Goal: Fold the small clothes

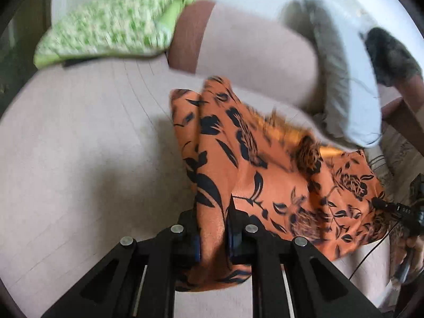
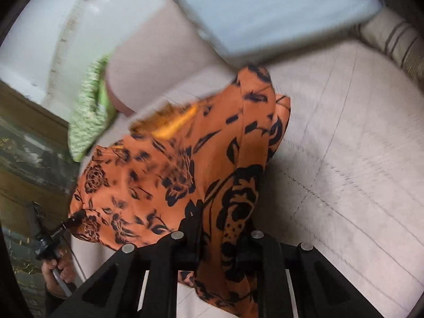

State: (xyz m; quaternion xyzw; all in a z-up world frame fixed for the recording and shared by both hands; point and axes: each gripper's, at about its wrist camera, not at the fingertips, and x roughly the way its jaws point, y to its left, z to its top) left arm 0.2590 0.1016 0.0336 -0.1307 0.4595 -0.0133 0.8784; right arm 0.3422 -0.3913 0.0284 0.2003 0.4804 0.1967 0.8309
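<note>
Tools: your left tool (image 1: 213,234) and right tool (image 2: 217,241) both clamp the orange floral garment (image 1: 265,175), lifted above the pale sofa seat (image 1: 79,145), near a green cushion (image 1: 111,23).

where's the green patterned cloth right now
In the left wrist view the green cloth lies at the upper left on the beige sofa, beyond the orange garment. In the right wrist view it shows at the left edge.

Garment (image 1: 265,175) hanging over the sofa seat (image 1: 79,159), cushion (image 1: 106,23) behind it on the backrest, pillow (image 1: 352,92) to its right.
</note>
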